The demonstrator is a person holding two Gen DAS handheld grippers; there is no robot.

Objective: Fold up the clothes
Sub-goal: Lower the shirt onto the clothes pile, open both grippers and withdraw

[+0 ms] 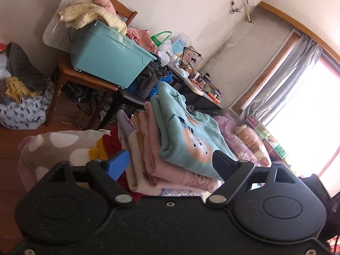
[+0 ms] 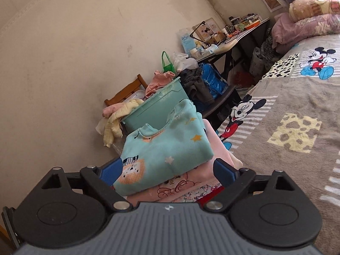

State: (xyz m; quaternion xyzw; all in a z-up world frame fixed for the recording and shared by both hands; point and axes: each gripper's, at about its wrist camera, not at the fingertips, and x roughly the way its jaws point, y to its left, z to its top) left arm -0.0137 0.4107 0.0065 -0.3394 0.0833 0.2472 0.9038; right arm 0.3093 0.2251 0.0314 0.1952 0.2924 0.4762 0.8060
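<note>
The left claw [image 1: 171,162] stands spread and empty; the right claw [image 2: 167,170] likewise, its jaws wide to either side of the folded mint-green fleece sweatshirt with a cartoon print [image 2: 167,144]. That sweatshirt lies squared atop the stack of folded pink and cream garments [image 1: 148,159] just ahead of both claws, on the grey cartoon-print bedspread [image 2: 286,110]. Beyond, loose clothes spill from a turquoise plastic bin [image 1: 108,61]. This fits either a release just made or a stack about to be lifted.

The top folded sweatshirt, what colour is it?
Mint green sweatshirt with an orange animal print; right wrist view.
</note>
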